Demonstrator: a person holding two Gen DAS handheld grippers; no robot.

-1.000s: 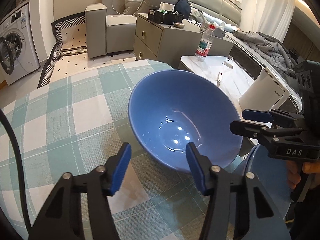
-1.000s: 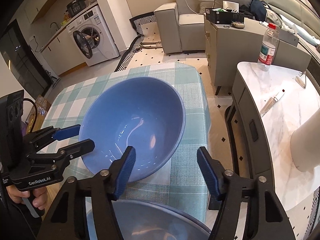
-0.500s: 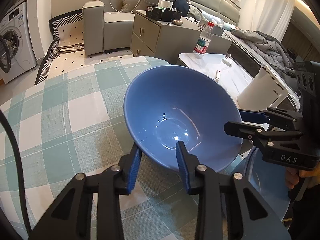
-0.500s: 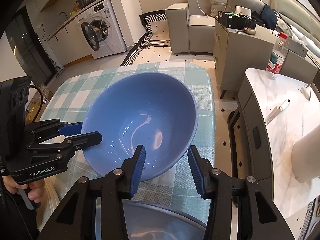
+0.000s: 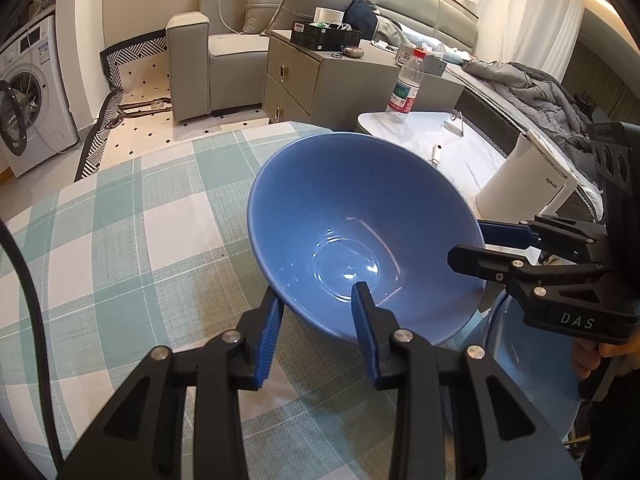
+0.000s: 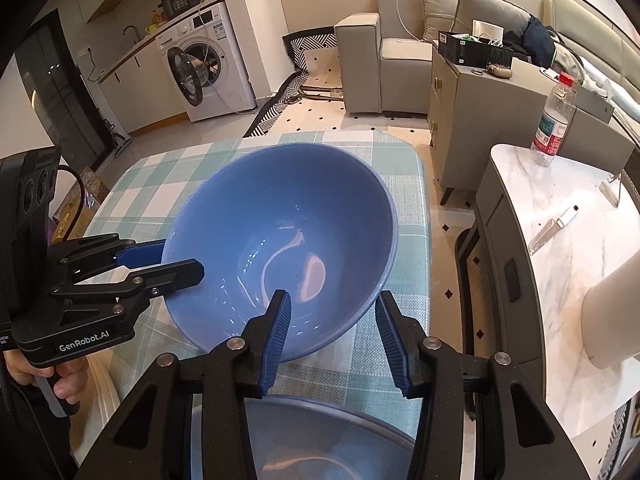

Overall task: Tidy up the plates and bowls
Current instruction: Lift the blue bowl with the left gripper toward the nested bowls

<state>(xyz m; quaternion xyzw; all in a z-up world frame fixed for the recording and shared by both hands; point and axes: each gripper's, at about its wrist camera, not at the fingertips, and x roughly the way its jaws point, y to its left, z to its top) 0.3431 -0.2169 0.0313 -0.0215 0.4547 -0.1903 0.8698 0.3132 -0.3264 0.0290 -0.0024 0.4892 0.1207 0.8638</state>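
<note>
A large blue bowl [image 5: 352,232] is tilted above the checked tablecloth [image 5: 120,240]; it also shows in the right wrist view [image 6: 280,232]. My left gripper [image 5: 316,320] is shut on its near rim, one finger inside and one outside. My right gripper [image 6: 330,320] straddles the opposite rim with its jaws partly closed, and I cannot tell if the pads touch. A blue plate [image 6: 320,440] lies on the table just under the right gripper; it also shows in the left wrist view [image 5: 532,380].
A marble side table [image 6: 568,264] with a water bottle [image 6: 554,120] and a white appliance [image 5: 524,184] stands to the right of the table. A grey cabinet [image 5: 320,76], an armchair [image 5: 212,56] and a washing machine [image 6: 208,60] stand beyond.
Both grippers have moved onto the bowl's rim and their jaws have narrowed. The left gripper has closed on the rim, and the bowl now sits tilted and raised.
</note>
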